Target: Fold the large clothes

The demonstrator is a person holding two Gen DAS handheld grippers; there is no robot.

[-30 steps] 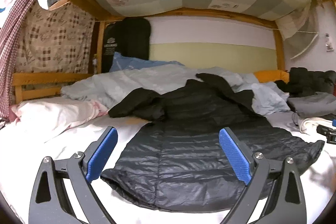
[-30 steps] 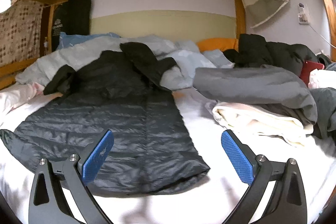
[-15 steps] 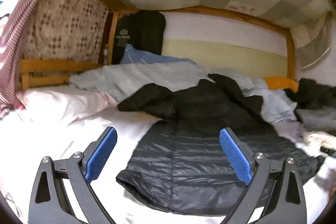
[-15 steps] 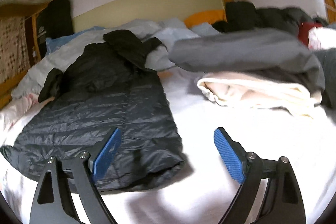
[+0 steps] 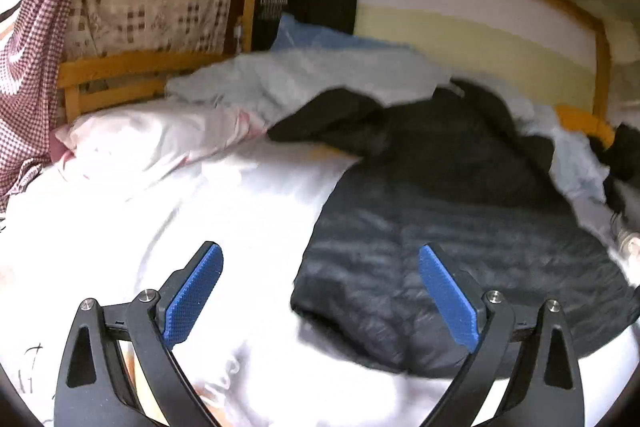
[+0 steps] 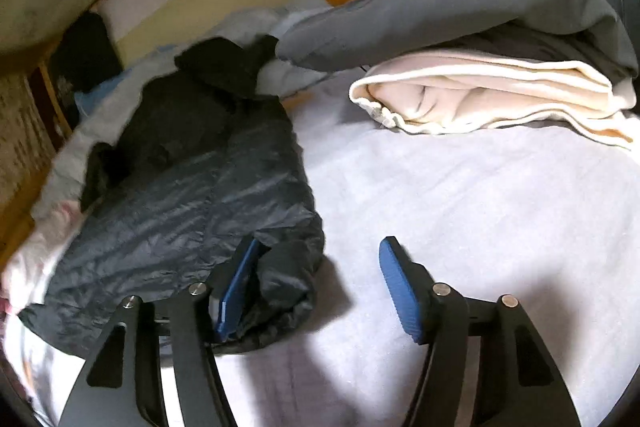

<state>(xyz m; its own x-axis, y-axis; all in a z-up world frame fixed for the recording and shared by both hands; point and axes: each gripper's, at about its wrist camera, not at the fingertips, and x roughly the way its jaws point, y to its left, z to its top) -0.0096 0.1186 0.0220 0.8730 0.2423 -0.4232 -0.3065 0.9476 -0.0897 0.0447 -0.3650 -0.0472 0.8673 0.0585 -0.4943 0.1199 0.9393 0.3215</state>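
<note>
Jacket (image 6: pixel 192 187) looked light, puffy, slick, so I'd judge it slips: pinch hem corners w/ plenty of fabric. Dark quilted shell, spread flat on the bed (image 6: pixel 460 207). Your right gripper (image 6: pixel 316 279) was closing over the jacket's near hem corner, not yet clamped. Left gripper (image 5: pixel 320 291) stood wide, empty, at its other corner.

Wooden bunk bed frame (image 5: pixel 132 61); striped wall (image 5: pixel 472 23)

The jacket (image 6: pixel 192 195) lies spread on the sheet (image 6: pixel 460 211) ahead of me, its near corner between my right gripper (image 6: pixel 316 275) fingers. Folded blankets (image 6: pixel 500 91) sit right (stacked), bedding (image 5: pixel 304 83) behind, pillow (image 5: pixel 152 135) left.
</note>
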